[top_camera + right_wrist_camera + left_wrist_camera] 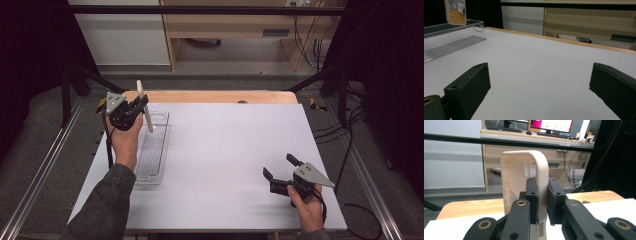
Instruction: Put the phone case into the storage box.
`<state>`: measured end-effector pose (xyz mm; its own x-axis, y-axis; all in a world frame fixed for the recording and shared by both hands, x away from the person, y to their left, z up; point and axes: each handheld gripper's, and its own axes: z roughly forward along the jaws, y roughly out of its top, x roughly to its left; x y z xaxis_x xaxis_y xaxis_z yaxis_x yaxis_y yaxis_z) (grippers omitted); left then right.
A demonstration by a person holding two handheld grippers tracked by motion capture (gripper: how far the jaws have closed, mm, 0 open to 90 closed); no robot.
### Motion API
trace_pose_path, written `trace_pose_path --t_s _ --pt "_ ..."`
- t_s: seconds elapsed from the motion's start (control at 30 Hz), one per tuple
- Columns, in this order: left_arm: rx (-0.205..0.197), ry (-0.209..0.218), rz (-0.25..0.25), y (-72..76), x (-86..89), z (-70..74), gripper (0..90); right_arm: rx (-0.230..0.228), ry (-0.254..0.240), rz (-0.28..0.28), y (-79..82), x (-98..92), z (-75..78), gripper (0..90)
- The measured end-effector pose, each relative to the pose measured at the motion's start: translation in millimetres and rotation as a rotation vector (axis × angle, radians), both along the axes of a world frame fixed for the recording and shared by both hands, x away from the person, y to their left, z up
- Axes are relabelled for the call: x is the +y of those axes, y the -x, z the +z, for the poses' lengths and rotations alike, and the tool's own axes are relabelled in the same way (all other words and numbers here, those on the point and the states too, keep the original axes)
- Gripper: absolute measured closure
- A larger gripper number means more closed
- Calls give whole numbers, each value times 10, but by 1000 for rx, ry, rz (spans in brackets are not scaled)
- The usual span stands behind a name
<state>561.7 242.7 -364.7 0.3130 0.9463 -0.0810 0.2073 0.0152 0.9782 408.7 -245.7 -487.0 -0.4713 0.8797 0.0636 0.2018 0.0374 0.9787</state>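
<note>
A beige phone case (145, 111) stands upright on its edge over the far end of a clear plastic tray (152, 157) at the table's left. My left gripper (142, 104) is shut on one long side of it. In the left gripper view the case's (515, 167) hollow inside faces the camera, and the black pads (532, 195) of my left gripper (542, 195) pinch its wall. My right gripper (280, 166) rests open near the table's front right, with nothing between its jaws. From the right gripper (539, 82) view, the case's printed back (455, 11) shows above the tray (454, 42).
A white sheet (225, 150) covers the table, with a wooden strip (215, 96) along its far edge. Black frame bars (210, 10) cross above the far side, and a desk with cables (310, 45) stands behind. Bare white surface lies between tray and right gripper.
</note>
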Motion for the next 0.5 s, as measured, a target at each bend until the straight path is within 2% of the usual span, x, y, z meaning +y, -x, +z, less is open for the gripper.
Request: trace_pose_path --t_s 0.1,0.3,0.5 --pt "9 -24 0 -39 -9 -54 802 4 -2 1 6 -2 -13 32" --pt "26 -5 20 -124 20 -121 802 11 -3 4 3 2 -35 32" --pt "30 -11 31 -181 25 -180 802 9 -4 0 4 -5 -30 32"
